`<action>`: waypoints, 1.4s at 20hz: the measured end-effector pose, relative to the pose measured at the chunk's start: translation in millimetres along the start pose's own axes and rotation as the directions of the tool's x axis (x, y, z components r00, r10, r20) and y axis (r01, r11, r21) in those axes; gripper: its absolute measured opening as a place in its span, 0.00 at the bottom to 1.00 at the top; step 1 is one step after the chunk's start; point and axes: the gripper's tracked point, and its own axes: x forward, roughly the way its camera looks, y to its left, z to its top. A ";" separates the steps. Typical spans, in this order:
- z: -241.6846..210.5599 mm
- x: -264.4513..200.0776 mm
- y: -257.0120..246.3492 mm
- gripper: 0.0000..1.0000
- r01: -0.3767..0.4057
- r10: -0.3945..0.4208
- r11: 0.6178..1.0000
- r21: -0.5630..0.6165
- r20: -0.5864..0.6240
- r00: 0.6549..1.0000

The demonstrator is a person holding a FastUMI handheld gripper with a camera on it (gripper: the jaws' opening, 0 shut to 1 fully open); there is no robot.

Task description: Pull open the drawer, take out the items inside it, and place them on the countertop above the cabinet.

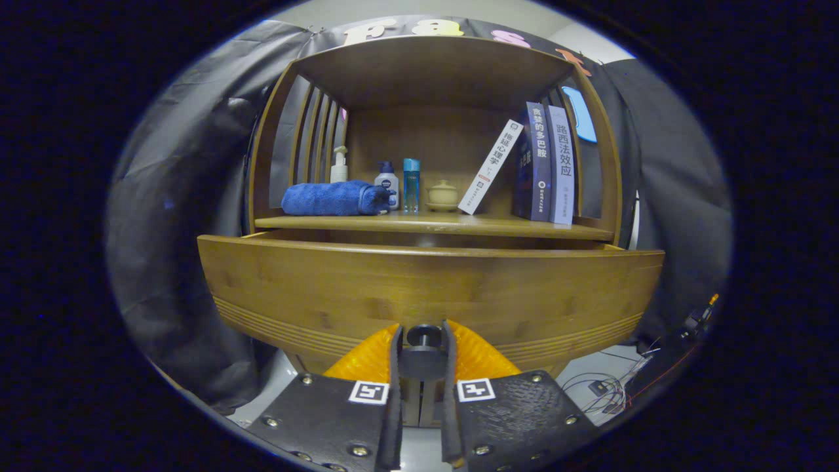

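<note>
The hand-held gripper point(423, 347) is clamped on the round dark knob point(423, 336) of the curved, grooved wooden drawer point(429, 288), pulled partly out below the wooden worktop point(432, 225); on it a rolled blue towel point(333, 198) lies left, upright books point(544, 164) right

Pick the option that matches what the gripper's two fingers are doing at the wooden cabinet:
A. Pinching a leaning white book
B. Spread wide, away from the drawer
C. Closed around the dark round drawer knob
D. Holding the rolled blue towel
C: the gripper has a finger pressed on each side of the dark round drawer knob, on the wooden drawer front, which stands slightly pulled out.
</note>
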 end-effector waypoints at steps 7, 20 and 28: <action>-12.6 -36.5 -0.4 0.24 -0.014 0.015 1.000 0.008 -0.027 1.000; -18.8 -68.7 8.4 0.24 -0.046 0.047 0.998 0.034 -0.032 0.998; 7.0 -111.2 2.8 0.09 -0.036 0.043 0.996 -0.087 0.080 0.996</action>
